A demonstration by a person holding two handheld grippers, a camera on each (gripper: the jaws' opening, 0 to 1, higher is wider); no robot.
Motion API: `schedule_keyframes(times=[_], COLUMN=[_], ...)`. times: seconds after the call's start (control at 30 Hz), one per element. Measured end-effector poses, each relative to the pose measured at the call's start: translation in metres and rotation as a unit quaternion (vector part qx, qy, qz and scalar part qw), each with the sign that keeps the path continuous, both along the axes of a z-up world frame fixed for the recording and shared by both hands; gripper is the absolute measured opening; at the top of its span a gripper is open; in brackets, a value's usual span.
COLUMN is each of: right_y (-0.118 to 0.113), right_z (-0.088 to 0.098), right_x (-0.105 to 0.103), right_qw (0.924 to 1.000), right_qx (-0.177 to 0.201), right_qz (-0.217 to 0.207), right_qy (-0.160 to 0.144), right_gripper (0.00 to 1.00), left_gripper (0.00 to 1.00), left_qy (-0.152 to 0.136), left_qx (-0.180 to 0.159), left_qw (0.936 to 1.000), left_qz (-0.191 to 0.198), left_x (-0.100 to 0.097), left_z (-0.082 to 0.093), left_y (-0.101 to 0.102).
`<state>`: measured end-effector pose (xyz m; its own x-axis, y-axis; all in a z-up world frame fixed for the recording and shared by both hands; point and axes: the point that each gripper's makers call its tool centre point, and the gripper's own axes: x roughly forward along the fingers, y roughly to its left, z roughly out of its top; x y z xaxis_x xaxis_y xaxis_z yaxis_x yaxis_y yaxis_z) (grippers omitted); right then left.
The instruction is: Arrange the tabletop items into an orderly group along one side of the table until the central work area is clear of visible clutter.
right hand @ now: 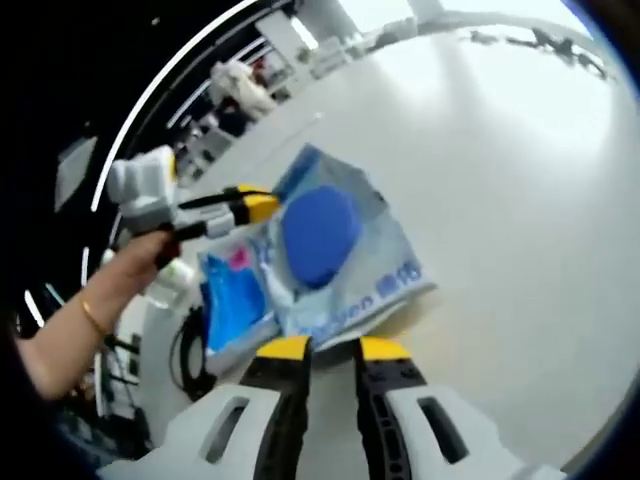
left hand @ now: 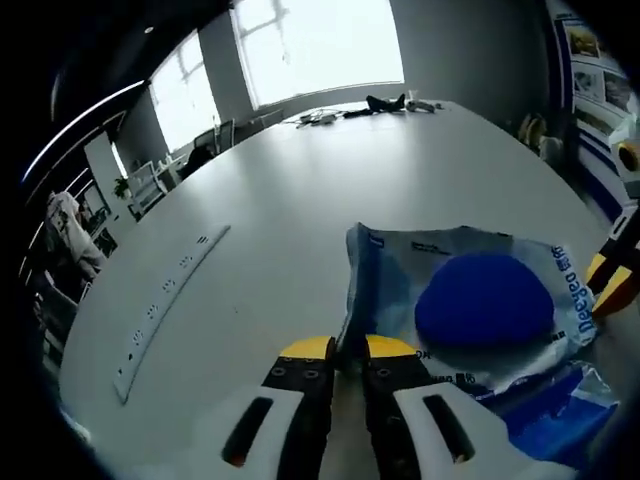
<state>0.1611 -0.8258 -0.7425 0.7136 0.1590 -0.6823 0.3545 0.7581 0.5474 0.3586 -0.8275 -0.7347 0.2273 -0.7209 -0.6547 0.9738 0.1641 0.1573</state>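
In the left gripper view, the left tool (left hand: 347,352) at 6 o'clock is clamped on the near edge of the packet (left hand: 470,300), which lies on the white worktop (left hand: 300,200) towards 3 o'clock. A ruler (left hand: 165,300) lies at 9 o'clock, dark clutter (left hand: 385,103) far off at 12. In the right gripper view, the right tool (right hand: 323,350) has its jaws narrowly parted, just beside the packet's edge (right hand: 320,270).
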Motion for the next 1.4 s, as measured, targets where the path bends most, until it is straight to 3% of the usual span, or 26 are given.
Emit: schedule_keyframes(times=[0.27,0.53,0.87,1.23,1.4], right_y=[0.007,0.007,-0.014,-0.035,-0.036], right_z=[0.000,0.002,0.014,0.037,0.042], right_x=[0.001,0.002,0.005,0.023,0.038], right_qw=[0.9998,0.9995,0.9996,0.9973,0.9954], right_qx=[0.005,-0.005,-0.012,-0.054,-0.069], right_qz=[0.018,0.030,-0.002,0.003,0.037], right_qy=[-0.002,-0.005,-0.024,-0.050,-0.056], right_gripper=[0.02,0.00,0.00,0.00,0.00], left_gripper=[0.03,0.01,0.01,0.00,0.00], left_qy=[-0.013,-0.018,-0.018,-0.013,-0.008], left_qx=[0.011,0.019,0.027,0.025,0.022], left_qw=[0.9998,0.9995,0.9994,0.9996,0.9991], left_qz=[-0.013,-0.015,-0.011,0.008,0.036], left_x=[-0.004,-0.001,0.000,0.009,0.018], left_z=[-0.001,-0.001,0.004,0.019,0.030], left_y=[-0.001,-0.001,0.002,0.017,0.032])
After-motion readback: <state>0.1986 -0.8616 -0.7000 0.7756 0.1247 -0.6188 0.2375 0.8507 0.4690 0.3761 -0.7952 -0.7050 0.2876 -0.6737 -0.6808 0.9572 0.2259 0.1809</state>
